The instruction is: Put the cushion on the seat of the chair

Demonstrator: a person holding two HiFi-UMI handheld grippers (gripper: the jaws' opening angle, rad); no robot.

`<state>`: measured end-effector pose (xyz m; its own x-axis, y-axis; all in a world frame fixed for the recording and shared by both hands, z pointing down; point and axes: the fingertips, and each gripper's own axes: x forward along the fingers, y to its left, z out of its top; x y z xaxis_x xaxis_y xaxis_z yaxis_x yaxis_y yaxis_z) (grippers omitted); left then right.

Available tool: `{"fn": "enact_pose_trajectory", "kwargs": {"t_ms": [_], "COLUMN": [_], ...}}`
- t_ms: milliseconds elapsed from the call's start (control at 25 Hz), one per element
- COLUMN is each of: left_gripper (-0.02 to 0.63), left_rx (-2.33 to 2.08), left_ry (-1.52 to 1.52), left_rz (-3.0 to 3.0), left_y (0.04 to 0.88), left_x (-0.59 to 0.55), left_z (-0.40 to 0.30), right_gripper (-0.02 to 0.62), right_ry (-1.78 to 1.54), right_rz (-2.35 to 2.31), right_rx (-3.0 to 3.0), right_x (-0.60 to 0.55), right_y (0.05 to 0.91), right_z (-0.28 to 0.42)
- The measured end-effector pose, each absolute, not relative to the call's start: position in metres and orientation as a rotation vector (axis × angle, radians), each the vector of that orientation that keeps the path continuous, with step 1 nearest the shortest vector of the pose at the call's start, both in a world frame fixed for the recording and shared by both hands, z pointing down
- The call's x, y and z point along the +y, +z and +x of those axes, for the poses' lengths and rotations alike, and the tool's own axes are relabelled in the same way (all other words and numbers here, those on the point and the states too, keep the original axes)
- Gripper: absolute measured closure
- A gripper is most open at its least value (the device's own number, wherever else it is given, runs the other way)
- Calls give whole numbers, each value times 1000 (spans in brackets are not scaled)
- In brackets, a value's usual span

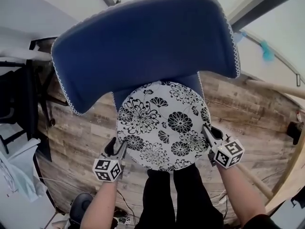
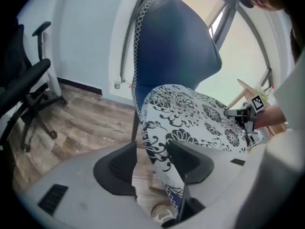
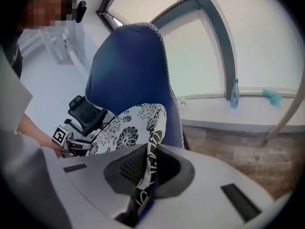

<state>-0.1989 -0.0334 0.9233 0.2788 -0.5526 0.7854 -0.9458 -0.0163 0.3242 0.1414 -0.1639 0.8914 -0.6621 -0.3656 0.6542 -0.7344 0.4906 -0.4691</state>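
Note:
A round white cushion with black flowers [image 1: 162, 125] lies on the seat of the blue chair [image 1: 143, 42], against its tall back. My left gripper [image 1: 119, 149] is at the cushion's near left rim. In the left gripper view its jaws [image 2: 152, 149] stand wide open; the cushion's edge [image 2: 157, 142] hangs between them beside the right pad, unpressed. My right gripper [image 1: 208, 135] is at the near right rim. In the right gripper view it [image 3: 151, 151] is shut on the cushion's folded edge [image 3: 152, 128].
A black office chair [image 1: 14, 104] stands to the left on the wood floor [image 1: 76, 151]. A wooden pole [image 1: 276, 89] slants at the right. A water bottle [image 3: 234, 93] stands on the window sill. The person's dark trouser legs [image 1: 176, 194] are just before the seat.

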Motion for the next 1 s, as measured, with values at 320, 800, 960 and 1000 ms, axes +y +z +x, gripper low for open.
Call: {"fn": "enact_pose_trajectory", "kwargs": {"t_ms": [320,800,960,1000], "left_gripper": [400,400,400,400], "left_rx": [-1514,-1528,-1530,-1529], "left_ry": [573,528,487,477], "left_rz": [1677,1852,1908,1929], "left_y": [899,801,754,740], "left_x": [-41,-77,-81,-83], "left_z": [-215,-197,-189,-188], "right_gripper": [493,388,388,388], "right_ry": [942,664,651,646], "right_rz": [970,1158,1165,1159], "right_rx": [-2232,-2340,-2409,-2428], "right_x": [-168,-195,-188,-186], "right_y": [898,804,748,732], "right_z": [146,134,118,113]}}
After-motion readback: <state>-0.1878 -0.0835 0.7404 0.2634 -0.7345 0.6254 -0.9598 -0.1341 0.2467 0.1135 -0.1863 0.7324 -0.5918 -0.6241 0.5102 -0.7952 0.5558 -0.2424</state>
